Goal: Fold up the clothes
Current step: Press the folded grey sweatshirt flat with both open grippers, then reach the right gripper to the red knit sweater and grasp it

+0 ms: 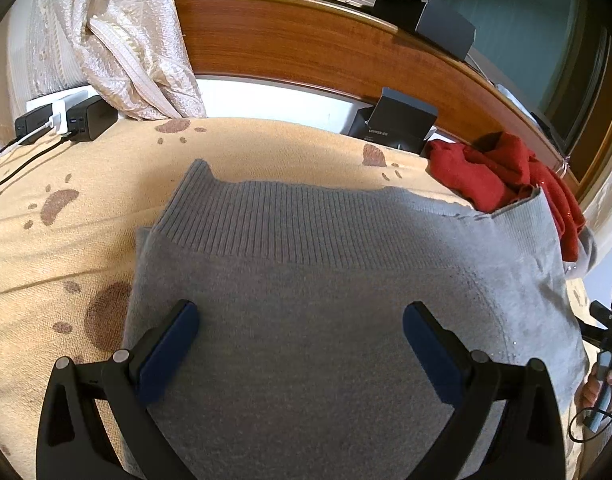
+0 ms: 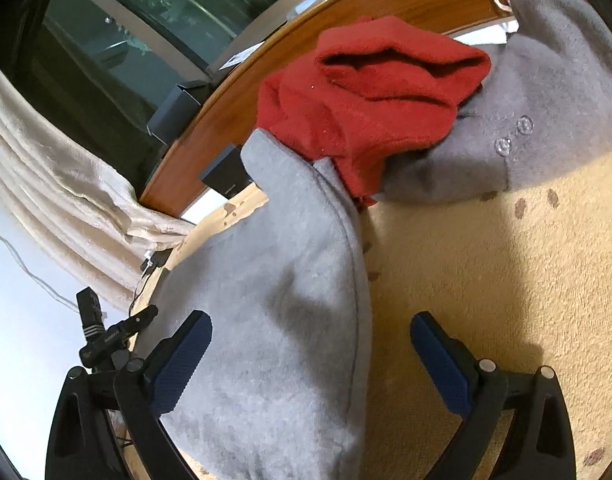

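**Inspector:** Left wrist view: your left gripper (image 1: 300, 330) hangs over the grey sweater (image 1: 306, 300), jaws wide apart and holding nothing; the sweater lies flat on the paw-print blanket (image 1: 66, 240), its ribbed band (image 1: 286, 224) on the far side from your fingers.

**Operator:** And the right?

**Inspector:** Your right gripper (image 2: 309, 344) is likewise spread and empty; the sweater's seamed edge (image 2: 355, 292) runs away between its fingers, so that hand is nearer the edge; beyond the sweater sit a red garment (image 2: 365, 100) and another grey one (image 2: 545, 100).

**Operator:** Any writing?

**Inspector:** A dark box (image 1: 397, 124) beyond the sweater reads "UGREEN"; whether further folds remain, I cannot judge.
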The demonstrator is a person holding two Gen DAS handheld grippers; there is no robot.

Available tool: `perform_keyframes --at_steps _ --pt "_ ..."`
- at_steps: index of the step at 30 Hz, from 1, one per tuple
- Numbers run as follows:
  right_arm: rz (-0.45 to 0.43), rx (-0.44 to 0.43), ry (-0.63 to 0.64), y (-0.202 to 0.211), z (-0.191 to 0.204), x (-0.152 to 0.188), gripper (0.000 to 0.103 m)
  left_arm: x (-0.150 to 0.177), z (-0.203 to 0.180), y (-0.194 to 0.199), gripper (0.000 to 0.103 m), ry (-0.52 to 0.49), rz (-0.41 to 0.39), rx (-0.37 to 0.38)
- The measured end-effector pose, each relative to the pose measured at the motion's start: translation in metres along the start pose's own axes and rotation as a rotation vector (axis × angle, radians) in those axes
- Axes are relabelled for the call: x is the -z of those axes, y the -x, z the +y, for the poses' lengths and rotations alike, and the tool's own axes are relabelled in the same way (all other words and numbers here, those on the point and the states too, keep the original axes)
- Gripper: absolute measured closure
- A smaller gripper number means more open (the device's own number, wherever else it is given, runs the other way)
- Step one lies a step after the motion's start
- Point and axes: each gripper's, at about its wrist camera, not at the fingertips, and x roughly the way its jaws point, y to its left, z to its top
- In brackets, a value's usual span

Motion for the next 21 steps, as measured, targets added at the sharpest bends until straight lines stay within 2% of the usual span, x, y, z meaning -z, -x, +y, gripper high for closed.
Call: perform_keyframes --at_steps 5,10,14,21 --pt "0.035 -0.072 -0.011 -0.001 0.003 0.002 0.001 0.0 -0.001 -0.001 0.001 -0.008 0.005 -0.01" --pt "0.001 -0.089 -0.062 0.003 0.0 0.001 0.001 -0.001 -0.002 -0.002 0.001 -0.017 0.01 -0.02" --pt "-0.028 0.095 0.007 0.002 0.008 0.002 0.001 -0.001 -0.002 -0.001 0.001 -0.014 0.009 -0.017" --pt "0.029 0.243 0.175 -0.017 0.029 0.011 0.0 -0.003 0.002 0.001 0.001 0.007 0.01 0.006"
